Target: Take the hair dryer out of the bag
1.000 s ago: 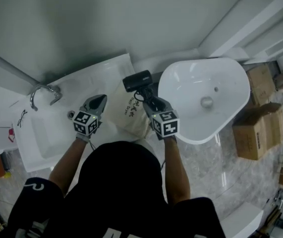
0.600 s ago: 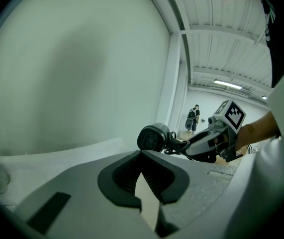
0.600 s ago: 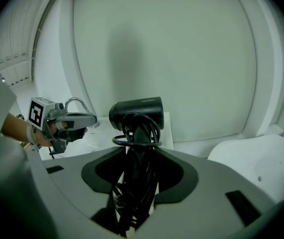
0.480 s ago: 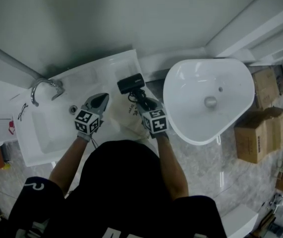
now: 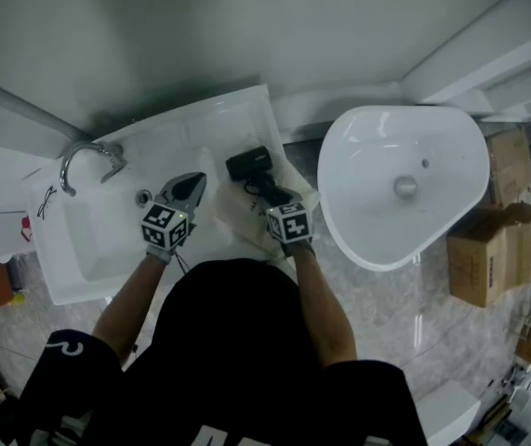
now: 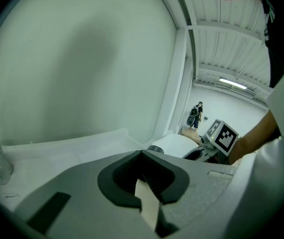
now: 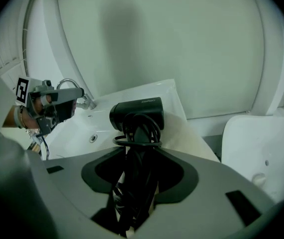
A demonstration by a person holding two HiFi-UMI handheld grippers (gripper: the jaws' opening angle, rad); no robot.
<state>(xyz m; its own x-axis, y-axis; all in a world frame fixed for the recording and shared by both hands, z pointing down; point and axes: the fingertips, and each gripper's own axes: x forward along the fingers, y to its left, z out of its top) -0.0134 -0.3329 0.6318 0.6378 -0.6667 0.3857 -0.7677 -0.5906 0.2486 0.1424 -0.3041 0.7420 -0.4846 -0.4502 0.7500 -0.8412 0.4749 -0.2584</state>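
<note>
The black hair dryer (image 5: pixel 248 163) has its cord wound round the handle. My right gripper (image 5: pixel 269 193) is shut on that handle, with the dryer head sticking out past the jaws over the cream cloth bag (image 5: pixel 234 219). In the right gripper view the hair dryer (image 7: pixel 137 114) stands between the jaws of the right gripper (image 7: pixel 132 203), and the bag (image 7: pixel 194 139) lies behind it on the counter. My left gripper (image 5: pixel 191 180) hangs left of the dryer. In its own view the left gripper (image 6: pixel 146 205) is shut on a strip of the bag's cloth (image 6: pixel 148 210).
A white sink (image 5: pixel 79 249) with a chrome tap (image 5: pixel 88 161) and a drain (image 5: pixel 143 197) lies on the left. A white oval bowl (image 5: pixel 404 184) stands to the right, with cardboard boxes (image 5: pixel 488 249) beyond it. A wall rises behind the counter.
My right gripper has sunk towards the counter with the hair dryer and shifted a little left. The left gripper has dropped slightly and kept its hold on the cloth.
</note>
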